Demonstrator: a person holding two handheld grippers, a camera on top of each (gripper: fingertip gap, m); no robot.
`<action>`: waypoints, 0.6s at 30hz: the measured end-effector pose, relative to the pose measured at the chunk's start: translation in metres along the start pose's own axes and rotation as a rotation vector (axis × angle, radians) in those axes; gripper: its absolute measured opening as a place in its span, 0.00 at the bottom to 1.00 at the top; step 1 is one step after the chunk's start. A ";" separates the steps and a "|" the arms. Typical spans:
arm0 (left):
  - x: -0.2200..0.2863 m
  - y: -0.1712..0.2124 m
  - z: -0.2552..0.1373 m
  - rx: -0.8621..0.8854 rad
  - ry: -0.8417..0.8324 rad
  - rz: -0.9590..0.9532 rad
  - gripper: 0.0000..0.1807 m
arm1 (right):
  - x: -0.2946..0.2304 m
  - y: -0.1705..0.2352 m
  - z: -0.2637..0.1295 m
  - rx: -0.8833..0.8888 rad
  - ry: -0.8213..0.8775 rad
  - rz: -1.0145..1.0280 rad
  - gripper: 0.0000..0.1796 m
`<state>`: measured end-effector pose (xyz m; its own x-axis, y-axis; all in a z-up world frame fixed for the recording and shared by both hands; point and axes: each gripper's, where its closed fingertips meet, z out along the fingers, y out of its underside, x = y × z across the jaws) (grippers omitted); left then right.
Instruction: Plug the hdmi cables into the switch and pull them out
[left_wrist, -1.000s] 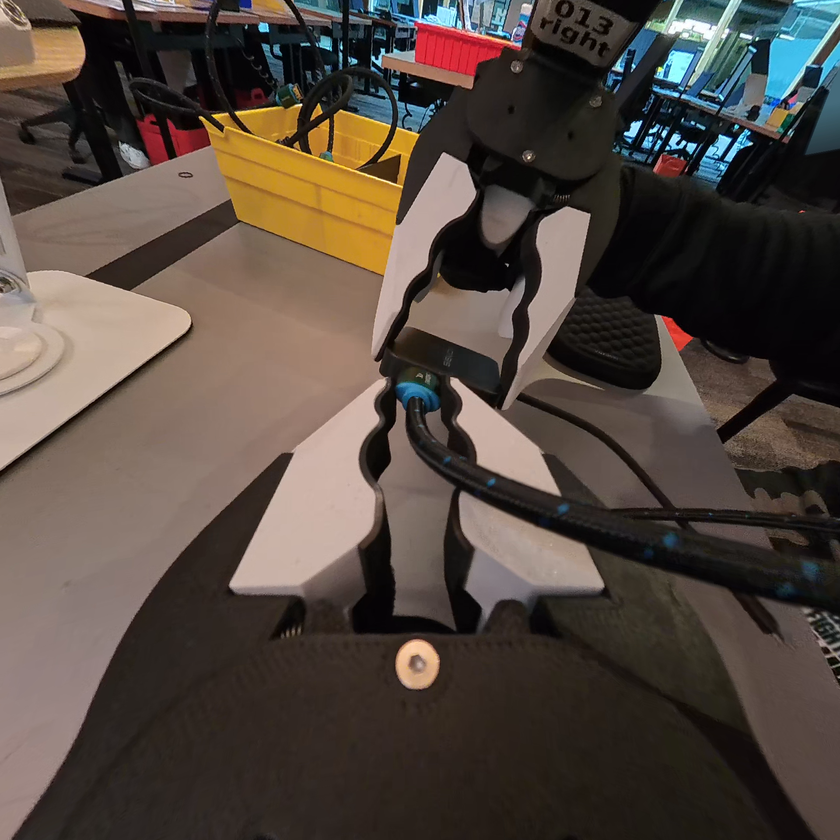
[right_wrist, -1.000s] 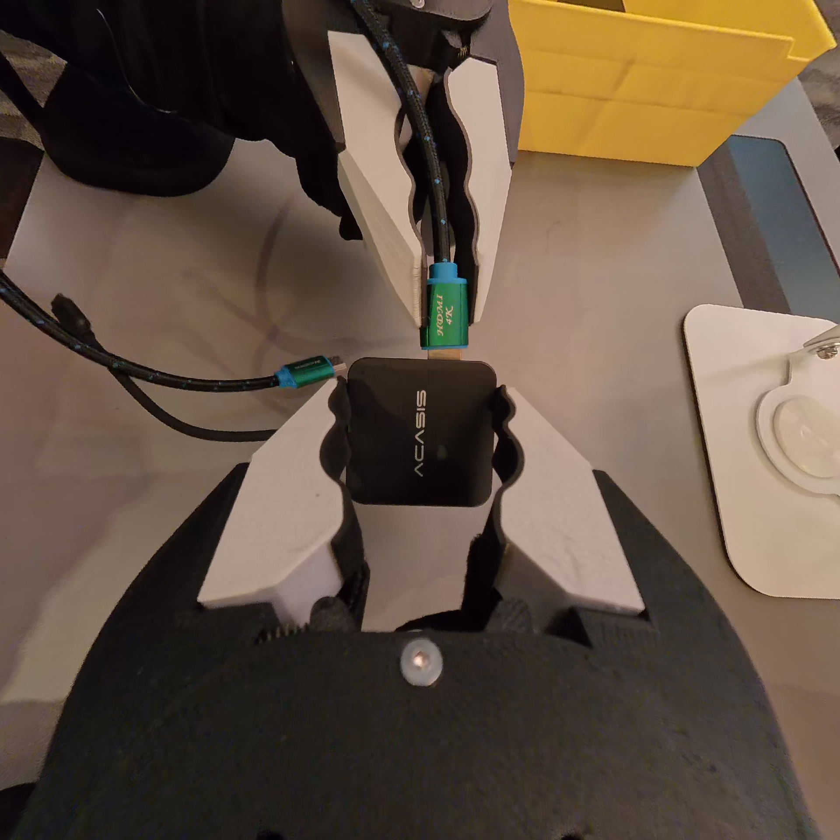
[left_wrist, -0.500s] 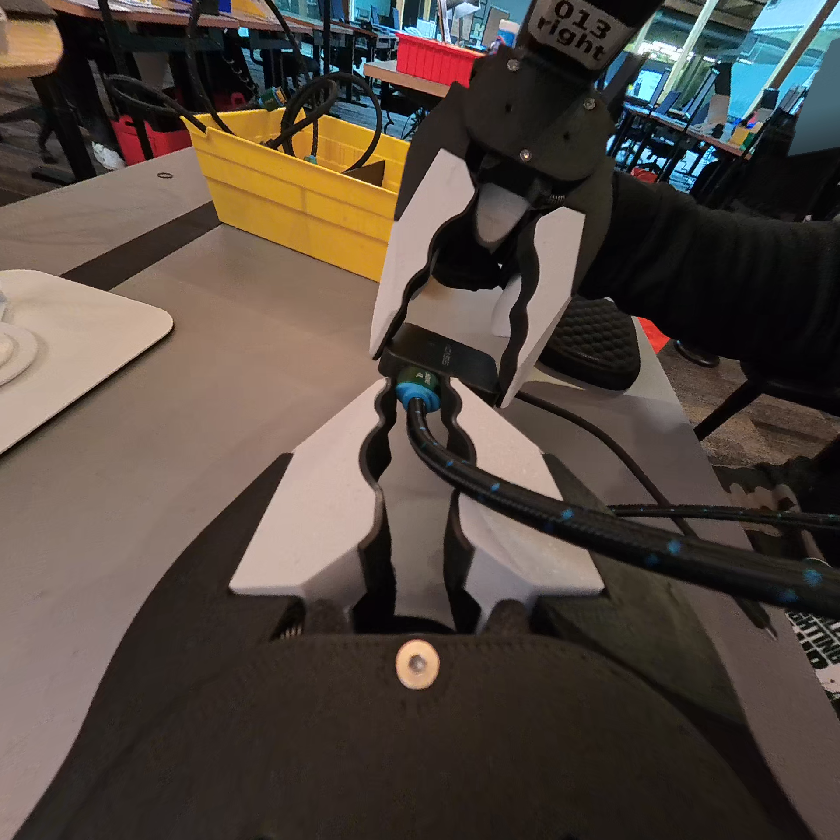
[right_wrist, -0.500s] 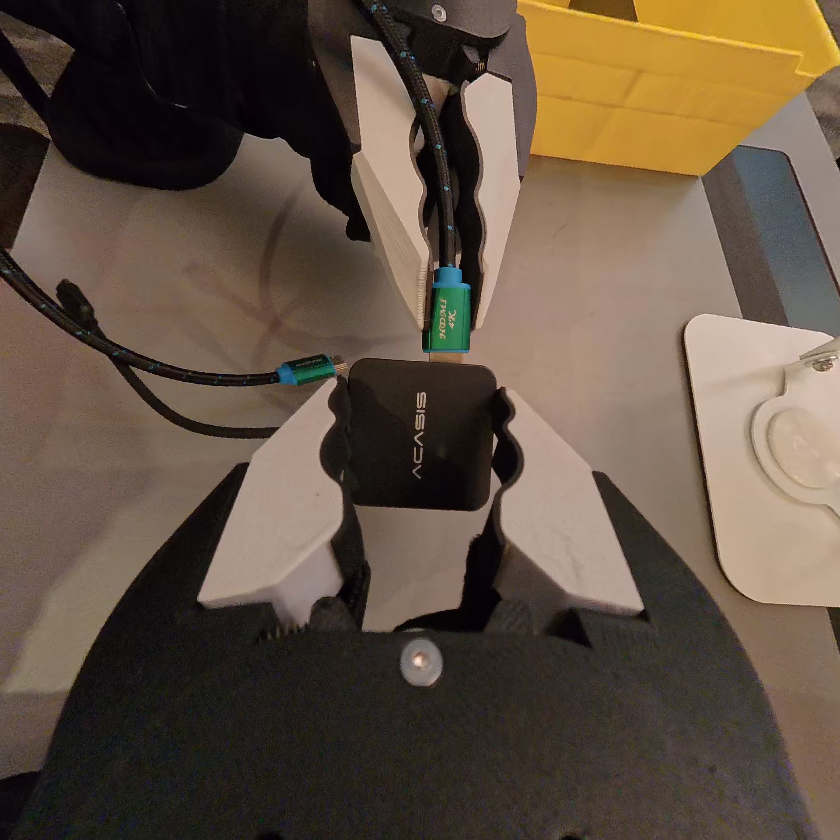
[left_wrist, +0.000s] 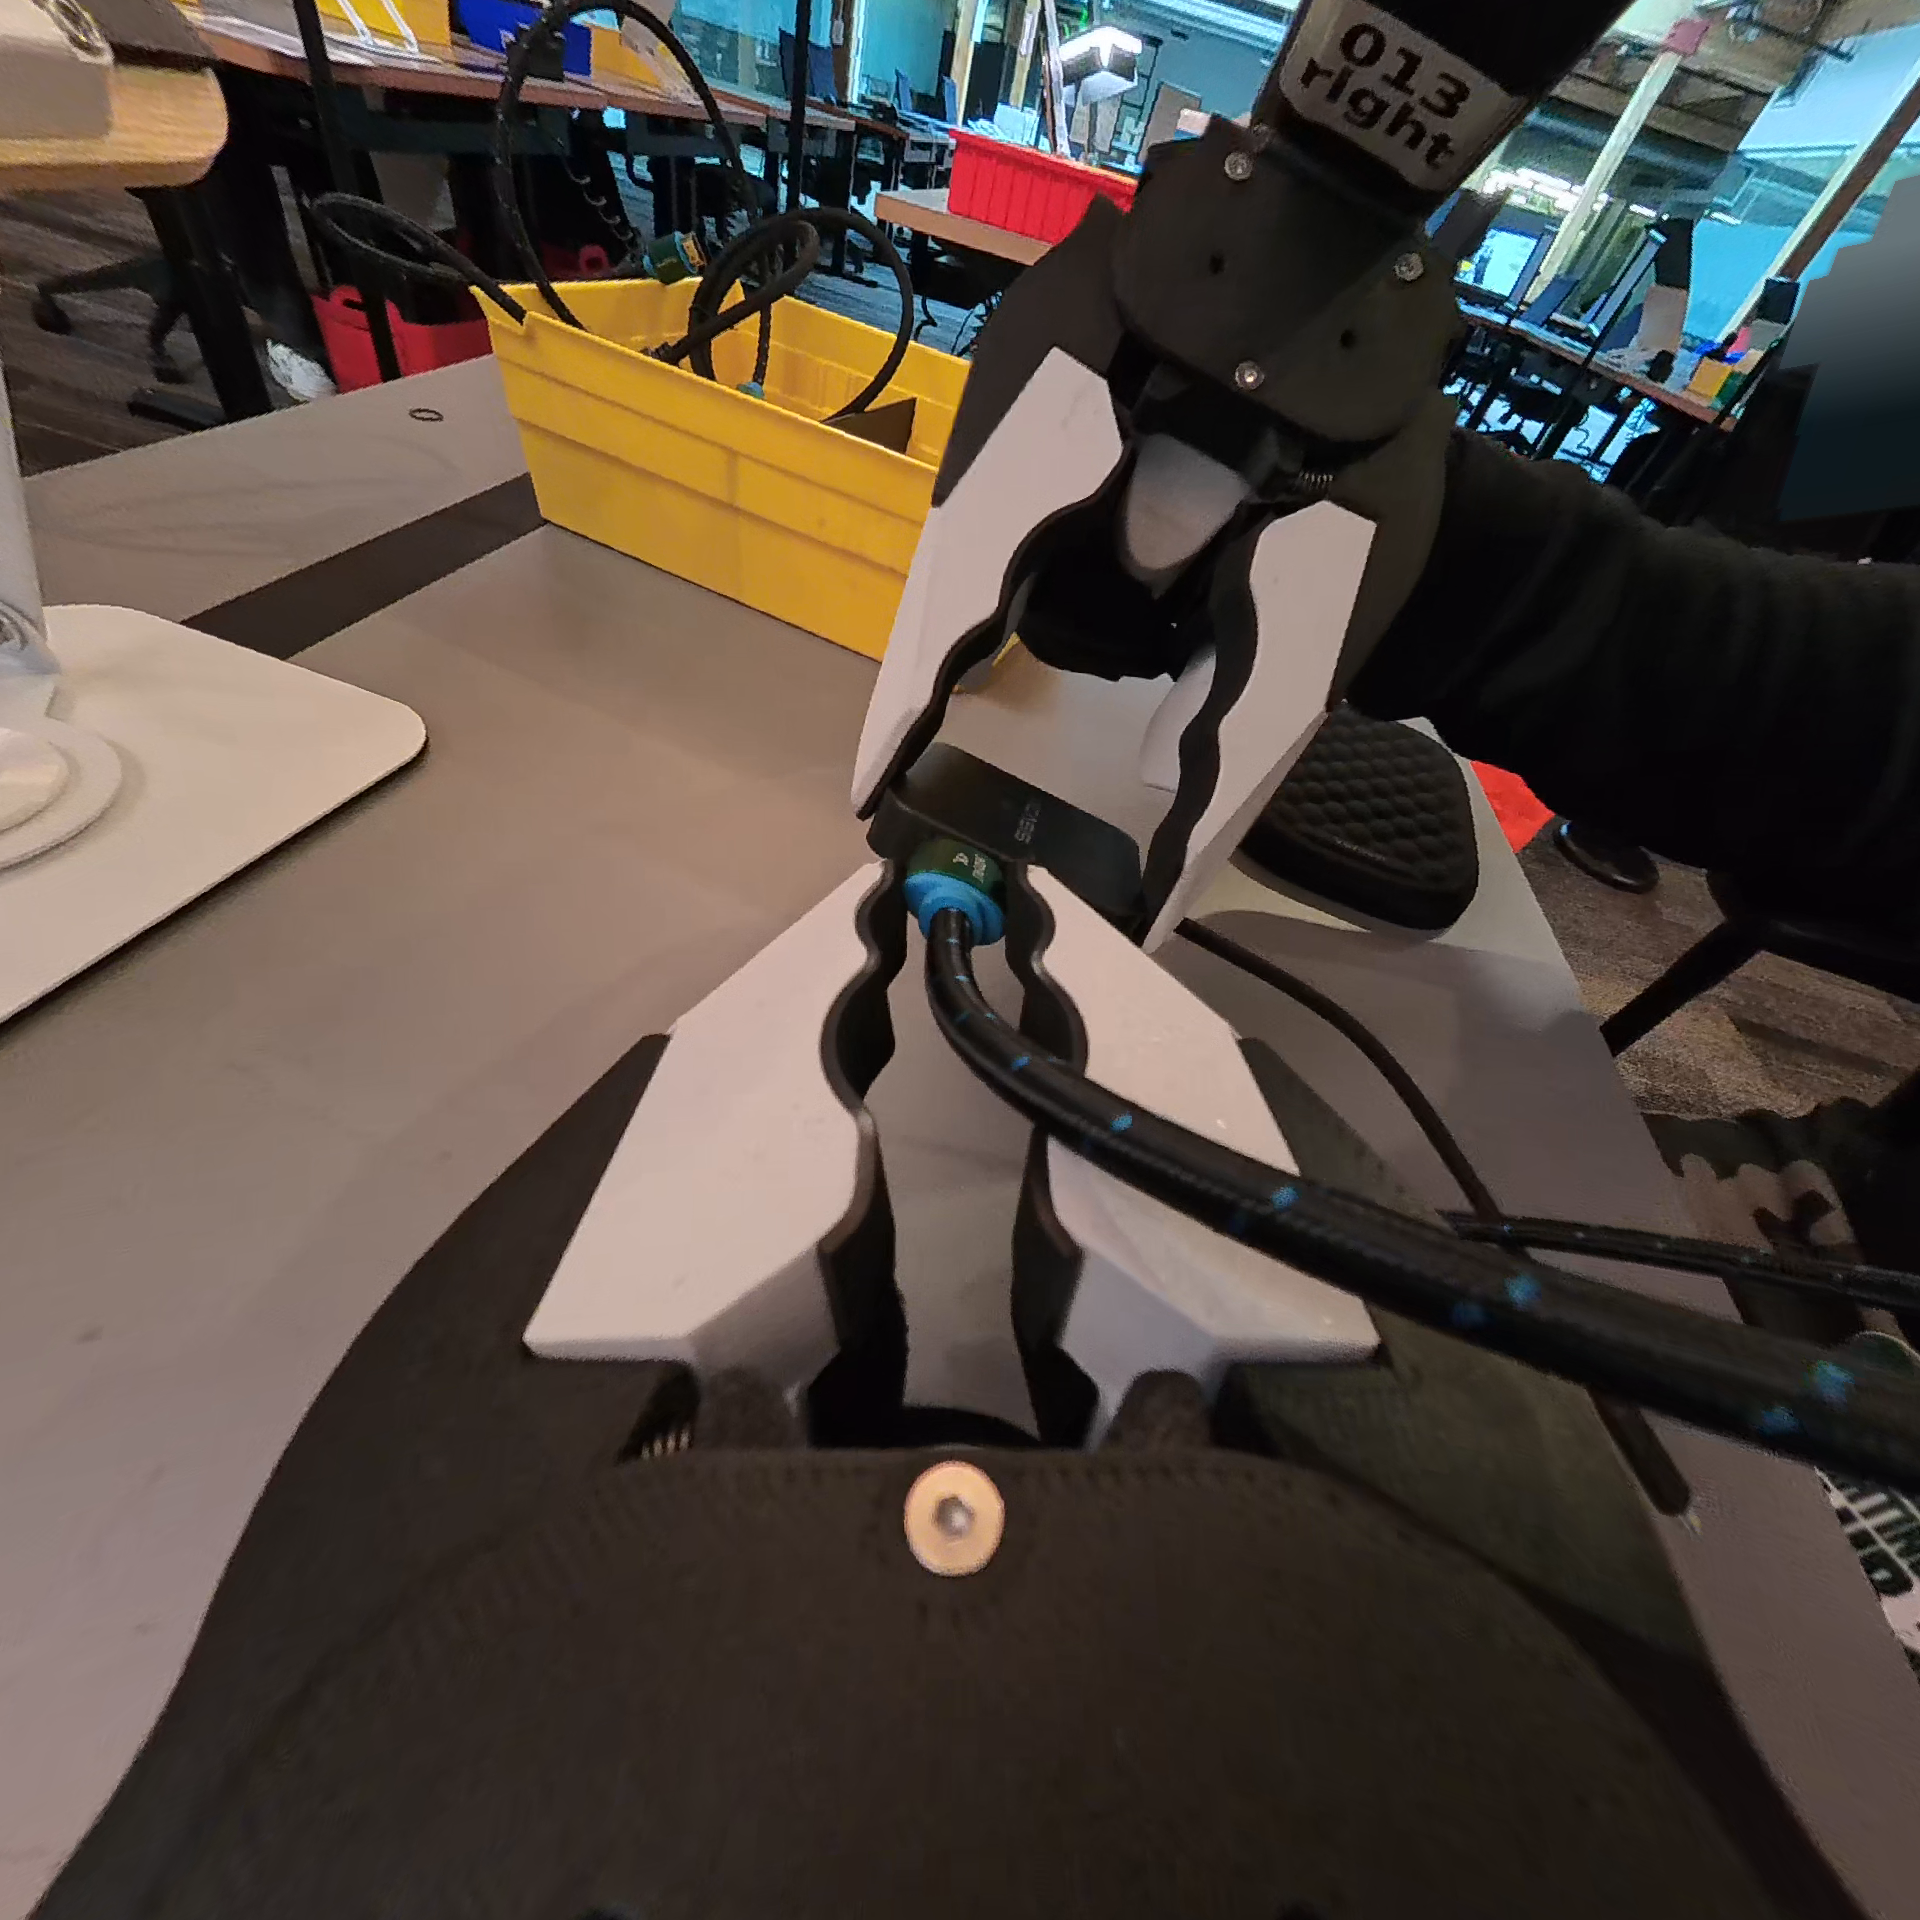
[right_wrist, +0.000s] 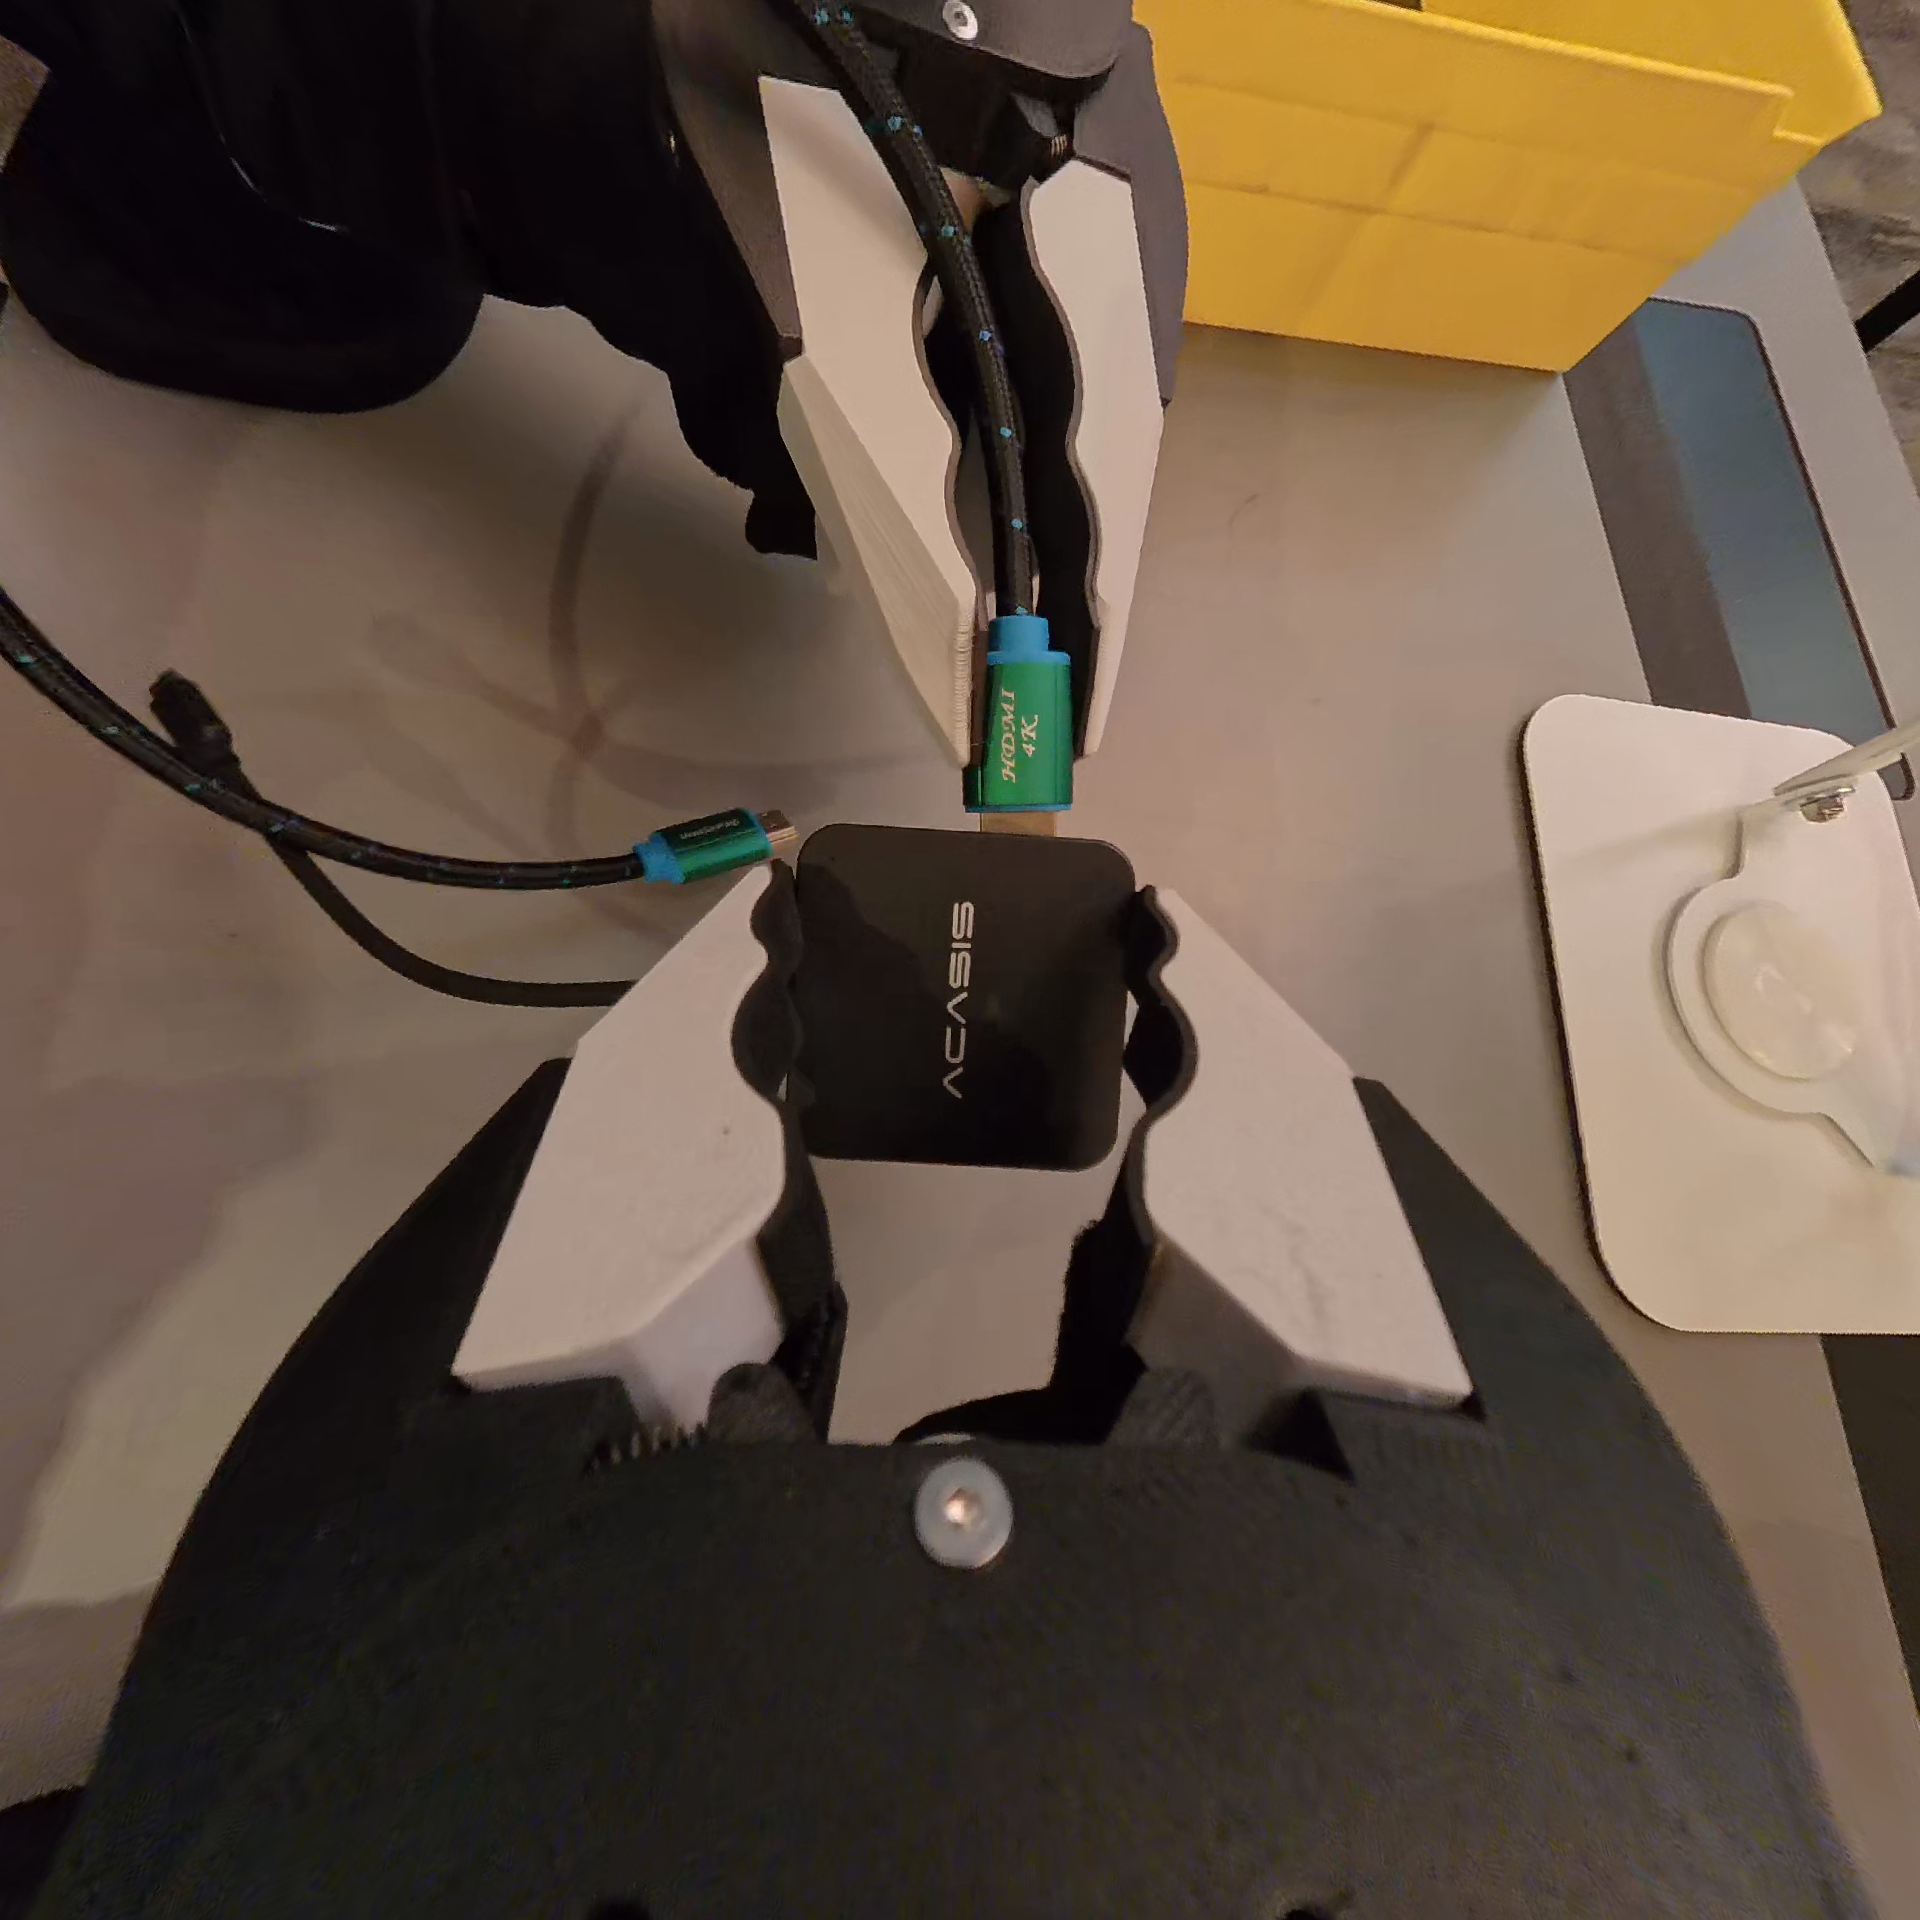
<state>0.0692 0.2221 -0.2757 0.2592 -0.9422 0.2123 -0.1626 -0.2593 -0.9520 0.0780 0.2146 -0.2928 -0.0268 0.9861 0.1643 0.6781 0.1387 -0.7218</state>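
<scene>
My right gripper (right_wrist: 961, 909) is shut on a black square switch (right_wrist: 961, 1039) and holds it flat just above the grey table. My left gripper (right_wrist: 1029, 743) faces it, shut on the green HDMI plug (right_wrist: 1018, 738) with a blue collar. The plug's metal tip sits at the switch's far edge, with a short strip of metal showing. In the left wrist view, my left gripper (left_wrist: 951, 883) pinches the plug (left_wrist: 951, 873) against the switch (left_wrist: 1013, 826), which the right gripper (left_wrist: 1013, 862) grips. A second HDMI plug (right_wrist: 717, 847) lies loose by the switch's left corner.
A yellow bin (left_wrist: 727, 488) holding coiled cables stands behind the switch and also shows in the right wrist view (right_wrist: 1455, 177). A white base plate (right_wrist: 1714, 1018) with a clear stand is on the table. A thin black cable (right_wrist: 468, 966) runs under my right gripper's left finger.
Both grippers have drifted slightly together. The green plug stays at the switch's edge with about the same strip of metal showing.
</scene>
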 end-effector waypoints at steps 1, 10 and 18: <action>0.000 0.000 0.000 0.000 0.005 -0.001 0.10 | 0.000 -0.001 0.000 0.004 -0.001 -0.003 0.34; 0.004 0.001 0.001 -0.010 0.058 0.002 0.10 | -0.005 -0.003 0.002 -0.009 -0.017 -0.031 0.34; 0.003 -0.008 -0.001 0.000 0.044 0.000 0.10 | -0.001 -0.008 -0.004 0.045 -0.011 -0.001 0.34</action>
<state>0.0698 0.2213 -0.2676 0.2172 -0.9507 0.2214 -0.1630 -0.2589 -0.9520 0.0756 0.2120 -0.2845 -0.0355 0.9868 0.1582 0.6447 0.1436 -0.7509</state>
